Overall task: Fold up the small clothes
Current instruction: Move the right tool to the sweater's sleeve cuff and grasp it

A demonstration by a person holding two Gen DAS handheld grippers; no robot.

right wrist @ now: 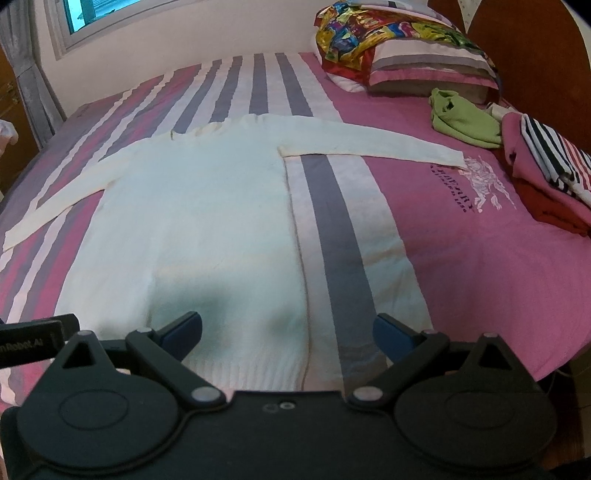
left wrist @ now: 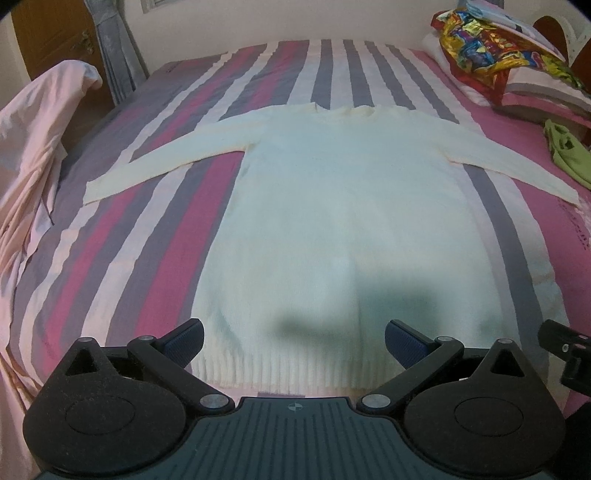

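A white knit sweater (left wrist: 332,206) lies flat on the striped bed, hem towards me, collar at the far end, both sleeves spread out to the sides. It also shows in the right wrist view (right wrist: 192,221). My left gripper (left wrist: 294,345) is open and empty, hovering just above the middle of the ribbed hem. My right gripper (right wrist: 288,336) is open and empty above the hem's right corner. The right gripper's edge shows at the right of the left wrist view (left wrist: 569,354).
The pink, grey and white striped bedspread (right wrist: 340,236) covers the bed. A green garment (right wrist: 465,118), a stack of folded clothes (right wrist: 550,166) and pillows with a colourful cloth (right wrist: 388,33) lie at the right. A pink sheet (left wrist: 33,155) is bunched at the left edge.
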